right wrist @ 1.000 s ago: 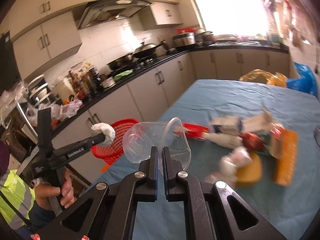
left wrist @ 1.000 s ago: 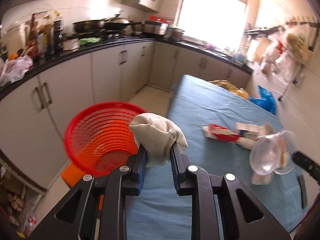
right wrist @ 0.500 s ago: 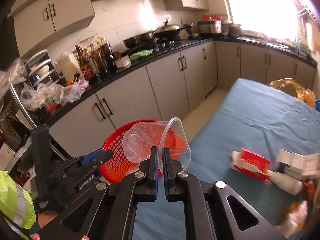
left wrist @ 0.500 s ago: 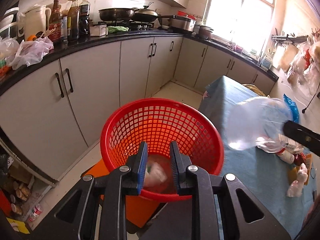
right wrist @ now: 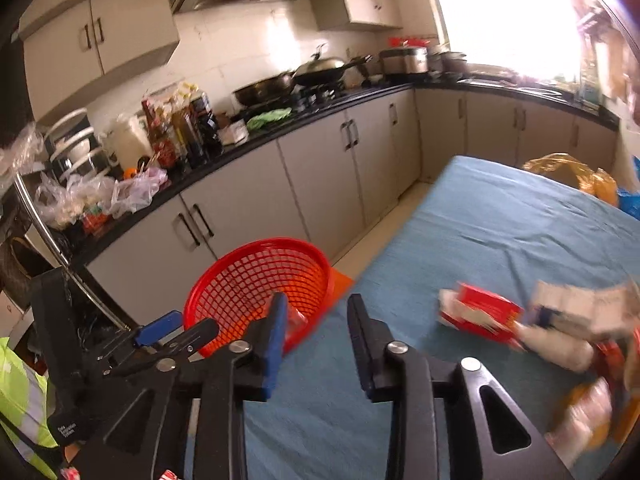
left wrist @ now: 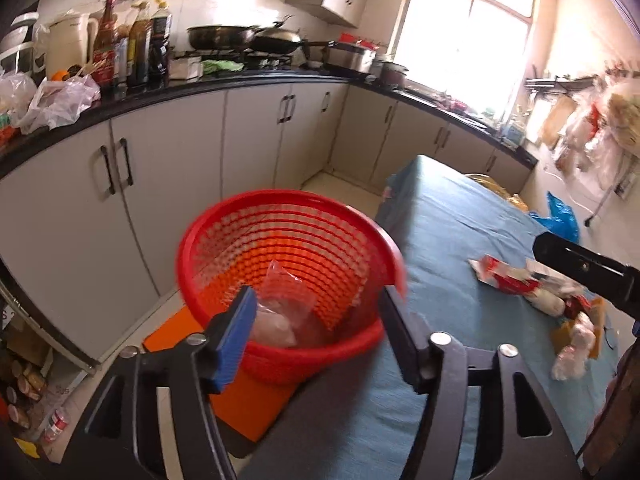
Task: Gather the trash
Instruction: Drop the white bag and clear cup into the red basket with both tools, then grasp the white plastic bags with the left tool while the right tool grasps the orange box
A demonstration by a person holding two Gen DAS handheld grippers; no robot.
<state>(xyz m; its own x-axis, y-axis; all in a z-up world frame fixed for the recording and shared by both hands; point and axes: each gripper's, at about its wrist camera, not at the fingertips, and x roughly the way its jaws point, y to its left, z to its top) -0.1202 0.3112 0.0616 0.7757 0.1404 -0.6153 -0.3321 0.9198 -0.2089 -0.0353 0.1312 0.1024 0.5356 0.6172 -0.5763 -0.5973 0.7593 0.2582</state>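
Observation:
A red mesh basket [left wrist: 288, 240] stands beside the left edge of a table with a blue cloth [left wrist: 460, 248]. Clear plastic trash [left wrist: 280, 308] lies in its bottom. My left gripper [left wrist: 316, 308] is open and empty, just above the basket's near rim. My right gripper [right wrist: 316, 320] is open and empty, over the table edge to the right of the basket [right wrist: 256, 276]. Several wrappers and packets, one red and white [left wrist: 504, 276], lie on the right of the table; they also show in the right wrist view [right wrist: 480, 312].
Grey kitchen cabinets [left wrist: 168, 168] with a black counter run along the left and back, holding bottles [left wrist: 136, 52] and pans. An orange stool or mat [left wrist: 240, 396] sits under the basket. Blue [left wrist: 560, 220] and yellow bags lie at the table's far end.
Both grippers opened. The cloth from the left gripper and the clear plastic cup from the right gripper are out of the fingers; trash now lies in the basket.

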